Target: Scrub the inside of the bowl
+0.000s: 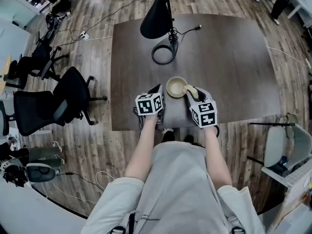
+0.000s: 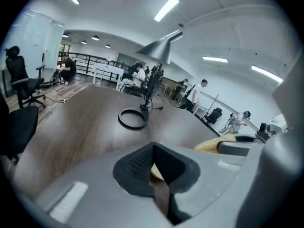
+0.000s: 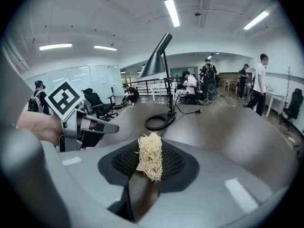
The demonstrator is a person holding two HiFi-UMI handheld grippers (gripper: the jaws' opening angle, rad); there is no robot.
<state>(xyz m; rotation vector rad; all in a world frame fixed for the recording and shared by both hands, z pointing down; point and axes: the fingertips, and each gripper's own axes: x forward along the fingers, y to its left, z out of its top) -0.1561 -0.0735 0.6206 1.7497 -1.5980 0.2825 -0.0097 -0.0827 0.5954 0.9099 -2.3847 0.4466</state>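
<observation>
Two grippers are working at the near edge of the desk (image 1: pixel 234 67), and both are busy. The left gripper (image 2: pixel 153 169) is clamped tight on a thin cream edge, which I take for the rim of the bowl (image 1: pixel 175 87). The right gripper (image 3: pixel 148 167) is closed on a straw-coloured scrubber (image 3: pixel 150 156), its tuft poking past the pads. From above, that tuft sits at the bowl's right lip. To scrub well, I'd say hold the left clamp firm so the bowl can't spin or skid. Then tip the tuft down inside and sweep round wall and bottom with steady pressure, never so hard that the bowl tips.
</observation>
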